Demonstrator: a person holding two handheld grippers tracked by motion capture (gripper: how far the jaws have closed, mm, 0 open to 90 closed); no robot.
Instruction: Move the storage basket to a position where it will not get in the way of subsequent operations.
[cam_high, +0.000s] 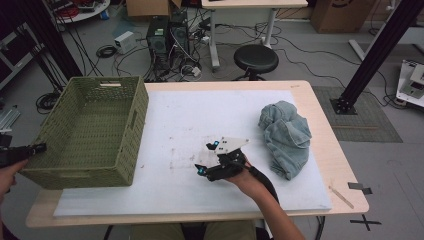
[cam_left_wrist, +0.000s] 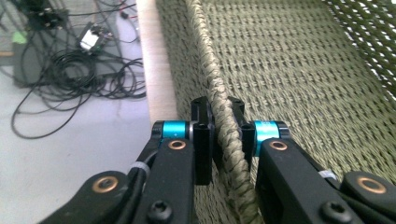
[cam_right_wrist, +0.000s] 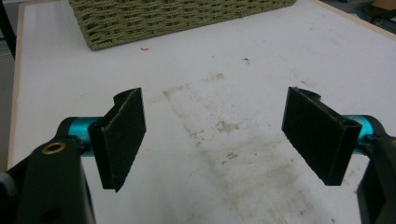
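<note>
Olive-green woven rectangular basket (cam_high: 92, 131), standing on the left part of the white mat (cam_high: 175, 195), its near-left corner reaching past the mat's edge. Its braided rim (cam_left_wrist: 224, 121) runs between the jaws of the left gripper (cam_left_wrist: 223, 128), which are closed tight on it, one pad on either side of the wall. Right gripper (cam_right_wrist: 212, 140) held low over the stained middle of the mat, jaws spread wide with nothing between them. A crumpled pale-blue denim garment (cam_high: 286, 136) lies at the mat's right side, well apart from the basket. Light wooden table (cam_high: 345, 170) beneath.
</note>
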